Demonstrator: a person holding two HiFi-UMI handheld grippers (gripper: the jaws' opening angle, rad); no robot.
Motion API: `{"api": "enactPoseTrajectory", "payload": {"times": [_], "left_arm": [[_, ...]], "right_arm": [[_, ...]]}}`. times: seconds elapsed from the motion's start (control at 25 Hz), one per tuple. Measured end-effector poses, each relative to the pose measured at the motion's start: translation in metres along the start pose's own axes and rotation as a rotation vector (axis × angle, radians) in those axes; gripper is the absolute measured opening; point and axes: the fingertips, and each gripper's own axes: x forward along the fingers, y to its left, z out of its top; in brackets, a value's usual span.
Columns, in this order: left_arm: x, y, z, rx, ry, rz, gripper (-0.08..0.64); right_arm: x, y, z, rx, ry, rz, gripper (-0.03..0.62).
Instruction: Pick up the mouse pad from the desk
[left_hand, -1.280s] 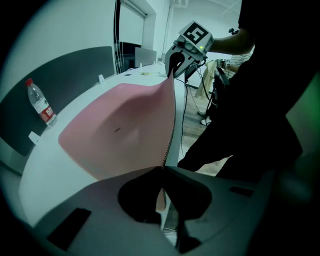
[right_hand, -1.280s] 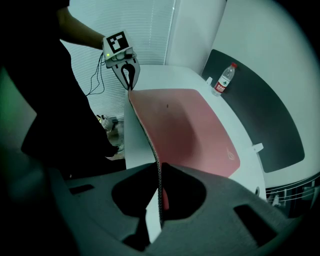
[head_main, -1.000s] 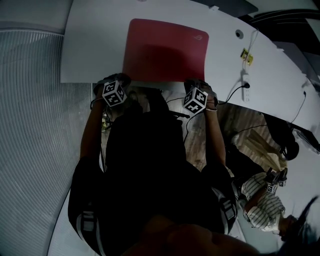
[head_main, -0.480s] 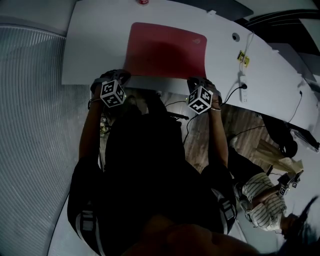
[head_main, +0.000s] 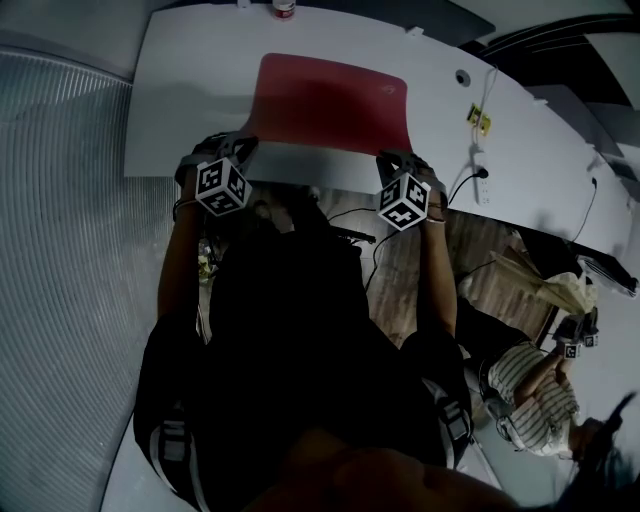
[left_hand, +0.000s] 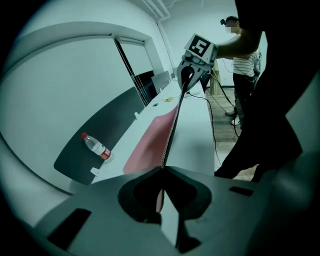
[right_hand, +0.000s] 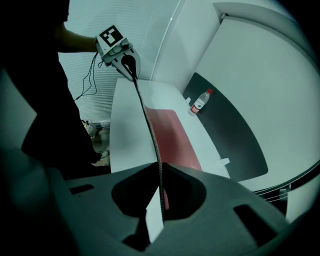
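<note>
The red mouse pad (head_main: 330, 105) lies on the white desk (head_main: 180, 90) with its near edge lifted. My left gripper (head_main: 243, 152) is shut on the pad's near left corner and my right gripper (head_main: 395, 162) on its near right corner. In the left gripper view the pad (left_hand: 150, 140) runs edge-on from my left gripper (left_hand: 162, 171) to the right gripper (left_hand: 188, 75). In the right gripper view the pad (right_hand: 175, 135) stretches from my right gripper (right_hand: 160, 191) to the left gripper (right_hand: 126, 59). The pad's far edge still rests on the desk.
A plastic water bottle (left_hand: 96, 146) lies by a dark panel (right_hand: 225, 130) at the back of the desk. A power strip (head_main: 486, 175) with cables sits on the desk's right. Another person (head_main: 530, 400) stands at the lower right. The desk's front edge is just under the grippers.
Both grippers have risen, and the pad's near edge has come up off the desk with them. The pad now looks shorter front to back in the head view.
</note>
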Motion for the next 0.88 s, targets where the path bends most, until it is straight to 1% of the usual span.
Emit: {"api": "enactPoseTrajectory", "payload": {"times": [0.12, 0.24, 0.88], "left_arm": [[-0.007, 0.011, 0.005, -0.001, -0.009, 0.038, 0.014], [-0.013, 0.020, 0.009, -0.019, -0.027, 0.077, 0.014], [-0.057, 0.067, 0.031, -0.040, -0.102, 0.240, 0.014]], "right_arm": [[-0.006, -0.007, 0.005, 0.003, -0.005, -0.019, 0.012], [-0.010, -0.011, 0.010, 0.007, -0.014, -0.033, 0.012], [-0.045, -0.037, 0.042, 0.003, -0.054, -0.116, 0.012]]}}
